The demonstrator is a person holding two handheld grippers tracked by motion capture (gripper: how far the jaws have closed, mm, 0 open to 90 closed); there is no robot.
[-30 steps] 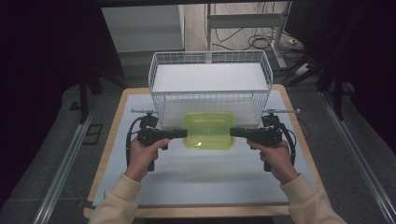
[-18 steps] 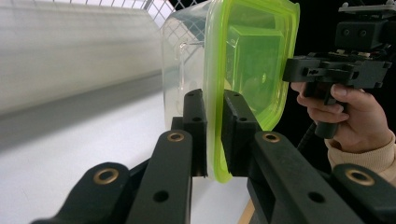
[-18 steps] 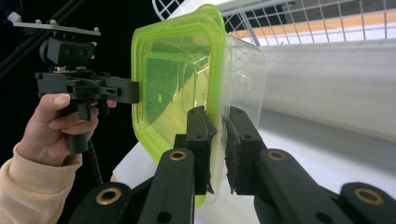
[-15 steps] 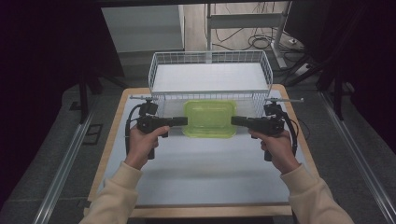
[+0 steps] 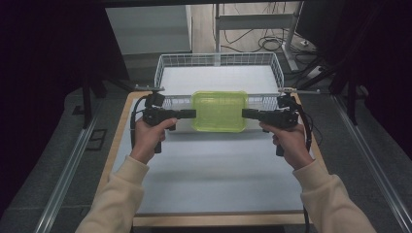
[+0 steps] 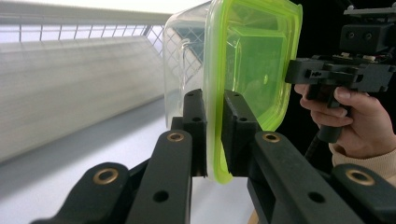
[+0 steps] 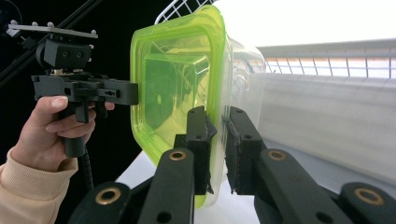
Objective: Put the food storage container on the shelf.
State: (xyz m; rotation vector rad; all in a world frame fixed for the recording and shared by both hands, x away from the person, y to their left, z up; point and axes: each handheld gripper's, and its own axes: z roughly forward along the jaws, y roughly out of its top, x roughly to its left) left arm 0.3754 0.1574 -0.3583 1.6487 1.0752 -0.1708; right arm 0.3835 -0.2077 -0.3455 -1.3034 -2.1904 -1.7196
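A clear plastic container with a green lid (image 5: 219, 110) hangs in the air over the near rim of the white wire basket (image 5: 218, 60). My left gripper (image 5: 193, 114) is shut on the lid's left rim, and my right gripper (image 5: 244, 113) is shut on its right rim. In the left gripper view the jaws pinch the green lid edge (image 6: 214, 140), with the clear tub (image 6: 180, 56) to the left of it. The right gripper view shows its jaws clamped on the same rim (image 7: 215, 140), and the other hand's gripper (image 7: 84, 91) across the lid.
The wire basket stands at the far end of the white table mat (image 5: 214, 170), on a wood-edged table (image 5: 114, 150). Dark floor and metal rails (image 5: 68, 165) flank the table. Cables lie on the floor behind the basket.
Both grippers have carried the container up and away from me, from the mat toward the basket's near rim. Their hold on it has not changed.
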